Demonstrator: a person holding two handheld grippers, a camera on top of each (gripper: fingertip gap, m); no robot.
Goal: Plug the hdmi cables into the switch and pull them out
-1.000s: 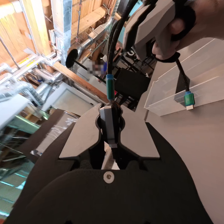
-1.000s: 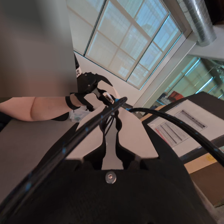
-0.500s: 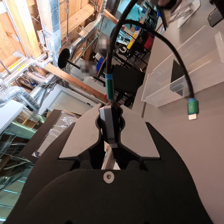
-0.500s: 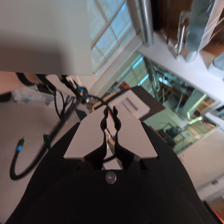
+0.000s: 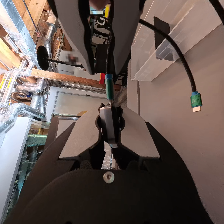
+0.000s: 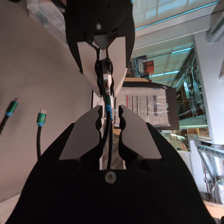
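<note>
Our left claw [image 5: 109,122] clamps the grey HDMI switch [image 5: 109,124] while our right claw [image 6: 109,119] gapes empty around the plugged green HDMI connector [image 6: 107,100], which we judge must next be pinched and pulled straight out.

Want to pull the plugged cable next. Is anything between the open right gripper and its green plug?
Nothing visible. The right gripper straddles the cable just behind the green plug, still seated in the switch.

Unreadable print on the white sheet [image 6: 145,105]
</note>
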